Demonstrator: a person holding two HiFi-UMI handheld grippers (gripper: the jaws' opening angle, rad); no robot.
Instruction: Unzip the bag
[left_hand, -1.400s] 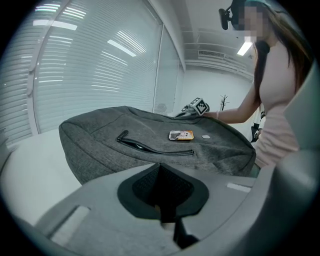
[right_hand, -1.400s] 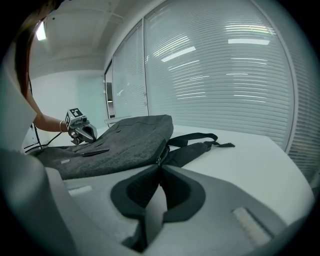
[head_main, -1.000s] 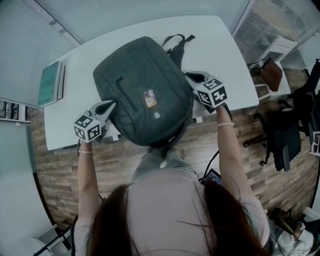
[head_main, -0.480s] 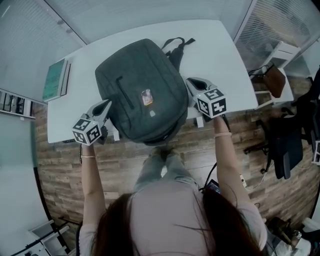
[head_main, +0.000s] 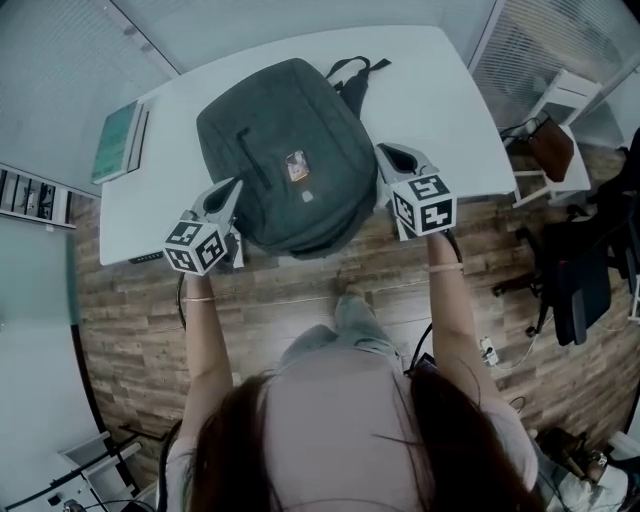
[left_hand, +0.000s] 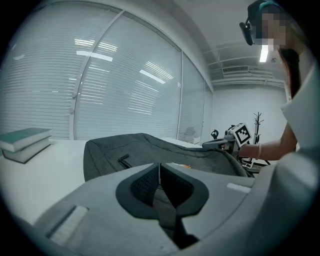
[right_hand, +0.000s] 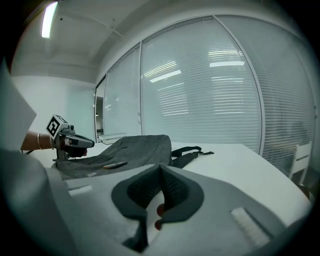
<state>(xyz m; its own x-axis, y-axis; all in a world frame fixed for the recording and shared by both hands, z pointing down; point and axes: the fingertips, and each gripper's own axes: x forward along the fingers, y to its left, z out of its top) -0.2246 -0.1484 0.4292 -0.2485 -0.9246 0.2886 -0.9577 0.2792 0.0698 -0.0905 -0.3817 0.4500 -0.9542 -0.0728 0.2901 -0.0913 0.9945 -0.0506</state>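
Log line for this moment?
backpack flat on table, no opening visible | left tongs shut at its left edge | right tongs shut by right edge

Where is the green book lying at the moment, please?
In the head view the green book lies at the left end of the white table, left of the grey backpack and apart from it.

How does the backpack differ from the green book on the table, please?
The backpack is dark grey and bulky, the green book thin and flat. The backpack fills the table's middle; the green book sits by its left edge. Both lie on the white table.
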